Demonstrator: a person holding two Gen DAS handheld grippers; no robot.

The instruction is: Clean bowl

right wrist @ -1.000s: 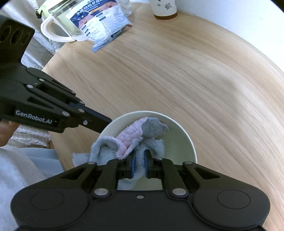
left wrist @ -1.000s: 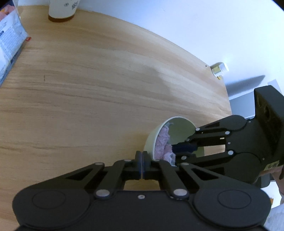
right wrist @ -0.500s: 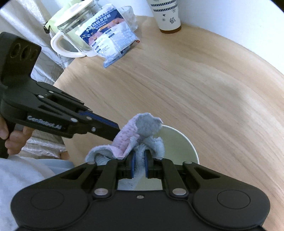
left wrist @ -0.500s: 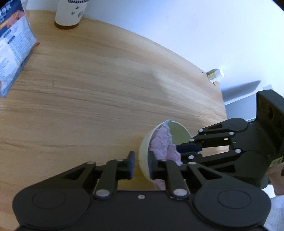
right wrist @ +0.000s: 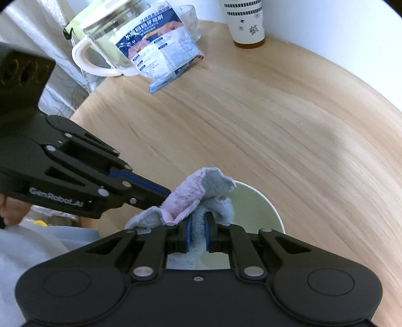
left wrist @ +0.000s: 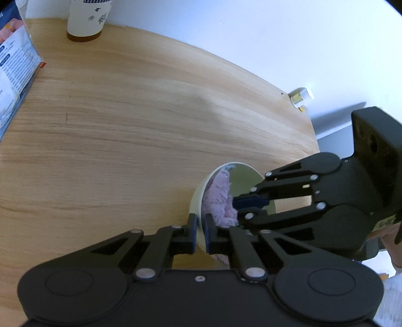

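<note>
A pale green bowl (left wrist: 198, 193) is held tilted at the near right edge of the wooden table. My left gripper (left wrist: 200, 232) is shut on the bowl's rim, one finger outside the wall and one inside. My right gripper (right wrist: 197, 232) is shut on a pink and blue-grey cloth (right wrist: 191, 198) and holds it inside the bowl (right wrist: 261, 208). In the left wrist view the cloth (left wrist: 218, 198) lies against the bowl's inner wall, with the right gripper (left wrist: 241, 203) reaching in from the right. The bowl's near side is hidden under the grippers.
A paper cup (right wrist: 245, 22) stands at the table's far edge. A printed snack bag (right wrist: 160, 54) leans on a glass jug with a cream handle (right wrist: 100, 45) at the far left. A small white bottle (left wrist: 301, 96) sits beyond the table's right edge.
My left gripper, shut and empty beside the bowl a second ago, opened and closed on the bowl's rim. The bowl tilted up, and the cloth rose toward its upper rim.
</note>
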